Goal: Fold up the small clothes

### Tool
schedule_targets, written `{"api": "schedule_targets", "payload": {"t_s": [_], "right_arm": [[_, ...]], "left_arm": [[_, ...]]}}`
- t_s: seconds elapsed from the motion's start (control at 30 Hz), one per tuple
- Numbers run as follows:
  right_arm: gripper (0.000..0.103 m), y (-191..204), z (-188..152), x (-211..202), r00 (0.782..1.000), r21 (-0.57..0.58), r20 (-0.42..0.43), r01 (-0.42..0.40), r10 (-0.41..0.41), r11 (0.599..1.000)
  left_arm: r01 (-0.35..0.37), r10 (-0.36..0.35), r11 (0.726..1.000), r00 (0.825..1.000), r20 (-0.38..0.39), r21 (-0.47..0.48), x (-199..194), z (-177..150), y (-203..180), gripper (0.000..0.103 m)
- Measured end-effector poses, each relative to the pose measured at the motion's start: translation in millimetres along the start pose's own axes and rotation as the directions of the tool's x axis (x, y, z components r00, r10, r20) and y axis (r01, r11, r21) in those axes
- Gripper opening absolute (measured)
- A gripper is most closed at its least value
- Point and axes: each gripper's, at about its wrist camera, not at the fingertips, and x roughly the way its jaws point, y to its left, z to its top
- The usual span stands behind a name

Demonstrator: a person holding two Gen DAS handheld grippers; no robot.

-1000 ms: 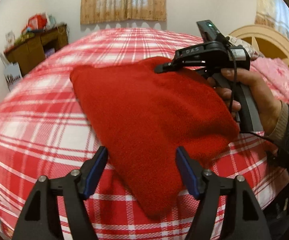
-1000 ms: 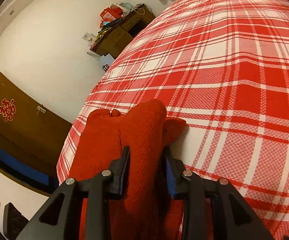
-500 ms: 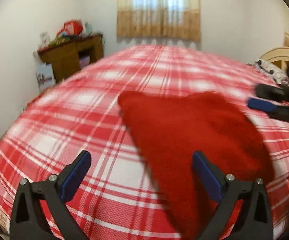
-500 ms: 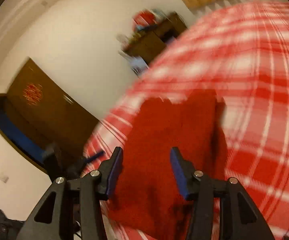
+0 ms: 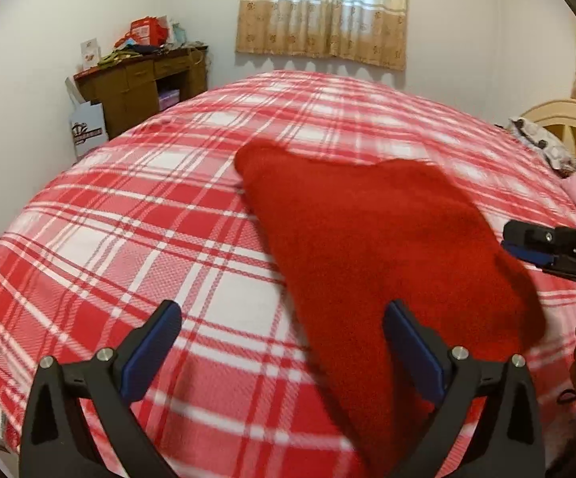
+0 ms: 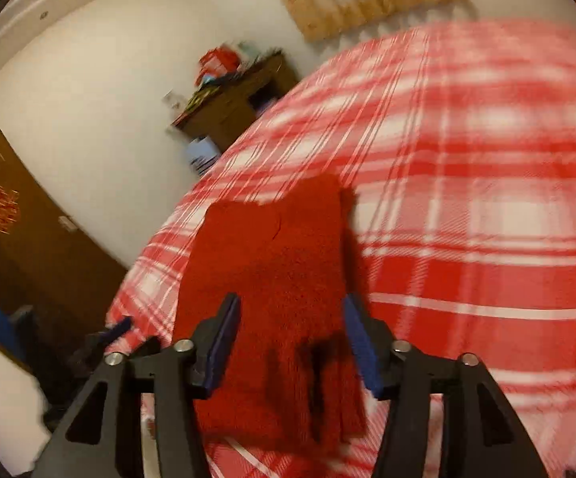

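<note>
Both grippers, left gripper (image 5: 282,352) and right gripper (image 6: 289,344), agape over red garment (image 5: 371,255); bare plaid bed (image 5: 148,215) leftward

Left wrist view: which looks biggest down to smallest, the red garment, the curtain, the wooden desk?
1. red garment, though it lies nearest the camera
2. curtain
3. wooden desk, far off

- One red garment (image 5: 371,239)
- Two grippers: left gripper (image 5: 284,348), right gripper (image 6: 291,338)
- One plaid bedcover (image 5: 128,239)
- One wooden desk (image 5: 144,79)
- One curtain (image 5: 323,12)
</note>
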Motion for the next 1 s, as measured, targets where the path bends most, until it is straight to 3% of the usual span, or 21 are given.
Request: {"api": "schedule_targets", "payload": {"t_s": [0.13,0.33,1.0], "right_arm": [[0.065,21.5,-5.3,-41.5,0.993,-0.096,0.1,0.073,-0.063,0.993],[0.068,49.1,-11.9,-71.5,0.976,-0.211,0.186,0.153,-0.114,0.965],[0.068,59.9,-17.6,-80.3,0.975,-0.22,0.2,0.144,-0.1,0.965]], "left_arm": [[0.041,-0.045,0.998,0.993,0.108,0.045,-45.3,8.1,-12.7,0.103],[0.09,-0.105,0.992,0.976,0.19,0.087,-81.2,20.9,-28.9,0.103],[0.11,-0.125,0.99,0.969,0.213,0.084,-80.8,25.3,-24.7,0.103]]}}
